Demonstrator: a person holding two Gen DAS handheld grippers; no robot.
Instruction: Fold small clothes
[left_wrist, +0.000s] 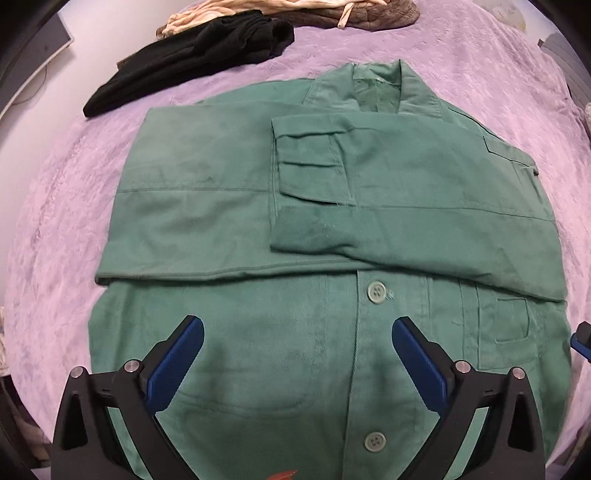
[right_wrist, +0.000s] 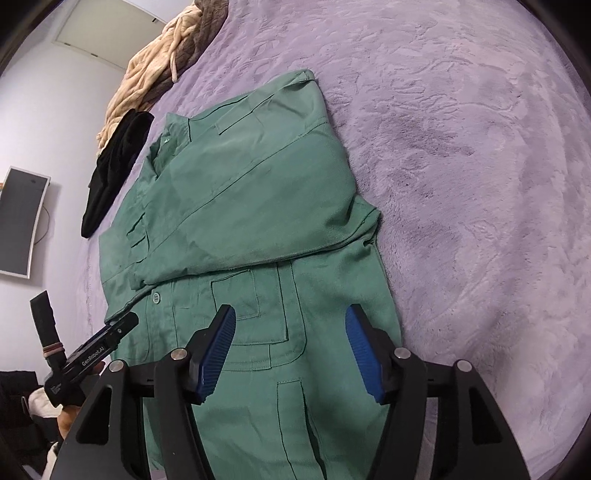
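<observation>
Nearest, the left gripper (left_wrist: 297, 332) hangs over the lower front of the green jacket (left_wrist: 314, 236), its blue pads spread wide and holding nothing. The right gripper (right_wrist: 290, 325) is likewise wide open and empty above the jacket's pocket (right_wrist: 255, 295). The jacket lies flat on the purple blanket (right_wrist: 461, 184), sleeves folded across its chest. Beyond lie a black garment (left_wrist: 184, 59) and a beige garment (right_wrist: 147, 77).

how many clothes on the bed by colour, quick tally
green: 1, the jacket with both sleeves folded across its front
black: 1, a garment beyond the collar
cream: 1, a bundle at the far edge
brown-grey: 1, a plush piece beside the cream one
total: 4
Both grippers, left and right, are open above the jacket's hem.
</observation>
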